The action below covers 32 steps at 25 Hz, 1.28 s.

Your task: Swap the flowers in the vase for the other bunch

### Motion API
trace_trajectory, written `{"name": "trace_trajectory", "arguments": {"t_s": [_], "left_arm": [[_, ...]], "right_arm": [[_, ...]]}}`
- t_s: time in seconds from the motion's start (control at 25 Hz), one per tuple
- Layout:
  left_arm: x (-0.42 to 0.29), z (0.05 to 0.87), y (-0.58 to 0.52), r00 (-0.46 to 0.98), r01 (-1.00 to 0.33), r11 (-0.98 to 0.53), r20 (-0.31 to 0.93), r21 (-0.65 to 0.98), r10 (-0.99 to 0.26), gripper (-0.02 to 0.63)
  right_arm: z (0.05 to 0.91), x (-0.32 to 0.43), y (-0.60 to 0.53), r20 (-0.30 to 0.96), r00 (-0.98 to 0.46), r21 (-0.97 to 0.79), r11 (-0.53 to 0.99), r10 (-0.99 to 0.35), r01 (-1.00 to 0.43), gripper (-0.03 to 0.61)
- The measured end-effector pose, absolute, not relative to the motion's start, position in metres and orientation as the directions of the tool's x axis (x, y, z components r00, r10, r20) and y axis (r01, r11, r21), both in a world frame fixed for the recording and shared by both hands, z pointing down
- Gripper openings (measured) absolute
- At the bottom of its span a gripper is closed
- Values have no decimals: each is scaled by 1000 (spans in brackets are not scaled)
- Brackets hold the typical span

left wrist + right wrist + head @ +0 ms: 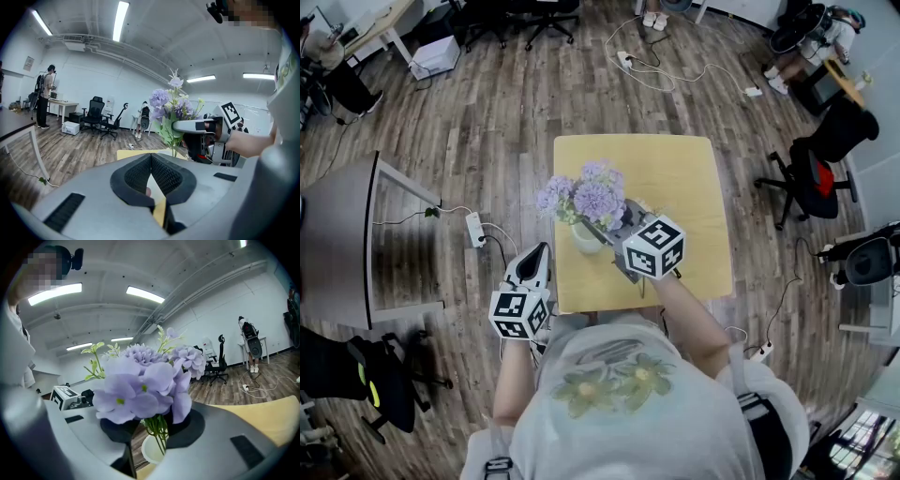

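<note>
Flowers [140, 380] stand in the vase [151, 452] between the right gripper's [152, 427] parted fingers [191, 420].

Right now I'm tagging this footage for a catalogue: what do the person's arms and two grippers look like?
Both the left gripper and right gripper have pale grey shells with black ribbed fingers. Each carries a white cube printed with black square markers. The arms are bare below the short sleeves of a pale T-shirt with a green flower print.
</note>
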<state>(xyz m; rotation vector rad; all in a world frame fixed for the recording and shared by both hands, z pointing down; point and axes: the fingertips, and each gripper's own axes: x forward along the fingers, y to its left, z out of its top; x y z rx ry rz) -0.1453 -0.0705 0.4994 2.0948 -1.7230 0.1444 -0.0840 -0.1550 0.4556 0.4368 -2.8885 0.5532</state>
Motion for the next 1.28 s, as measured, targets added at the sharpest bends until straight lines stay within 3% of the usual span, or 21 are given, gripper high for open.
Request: {"name": "trace_trajectory", "arguments": {"t_s": [0.84,1.28], "left_arm": [[-144,507,-65,247,-953,-161,353,255,-902,18],[-138,508,-69,264,-950,-176,361,258,-895,18]], "right_arm": [[529,-72,-123,471,-853,-206,912,-225,-354,133],[534,-62,-125,533,-811,-184,902,-242,-390,165]]}}
